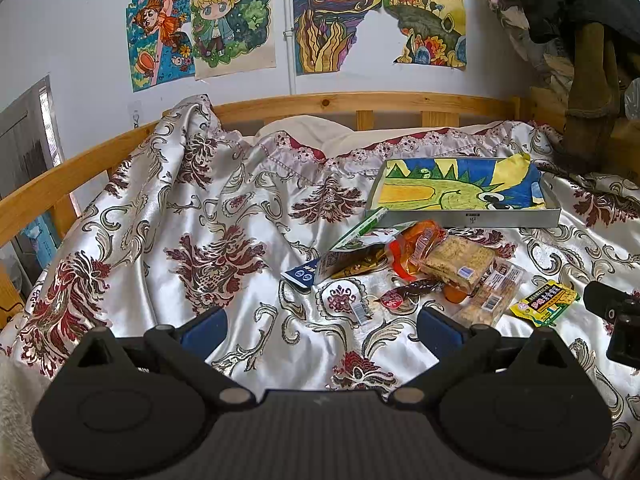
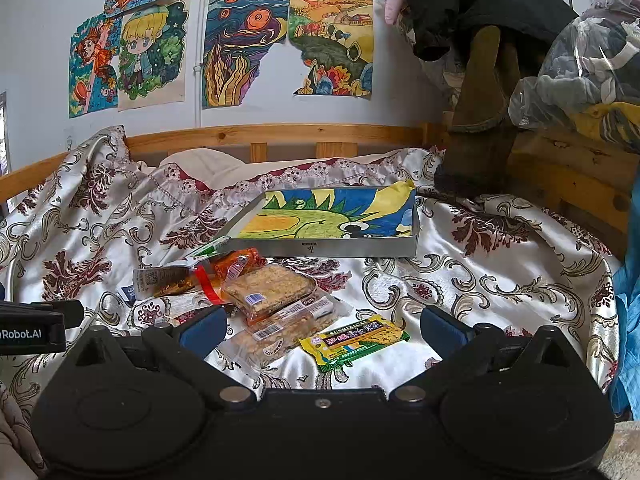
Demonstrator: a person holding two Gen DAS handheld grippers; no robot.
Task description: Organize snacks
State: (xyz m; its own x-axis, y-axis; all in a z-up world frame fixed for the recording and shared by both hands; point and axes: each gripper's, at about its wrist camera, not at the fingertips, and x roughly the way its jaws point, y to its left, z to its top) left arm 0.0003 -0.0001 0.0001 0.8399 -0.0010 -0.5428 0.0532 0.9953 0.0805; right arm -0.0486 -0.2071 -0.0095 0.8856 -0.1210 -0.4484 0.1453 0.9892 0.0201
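Bare bedspread (image 1: 192,208) left of snack pile (image 1: 424,268), both claws agape.

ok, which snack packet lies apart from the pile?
The yellow-green packet. It lies alone on the bedspread, on the right of the heap, touching no other wrapper, between the open right tongs. The rest overlap in front of the tray.

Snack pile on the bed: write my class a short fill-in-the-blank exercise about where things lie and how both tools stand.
1. The snack pile lies on a patterned ____.
2. The shallow grey tray is lined with a drawing and holds ____ snacks.
3. The yellow-green packet lies in front of the ____ tool.
4. The left tool and the right one are both ____.

Missing words: bedspread; no; right; open
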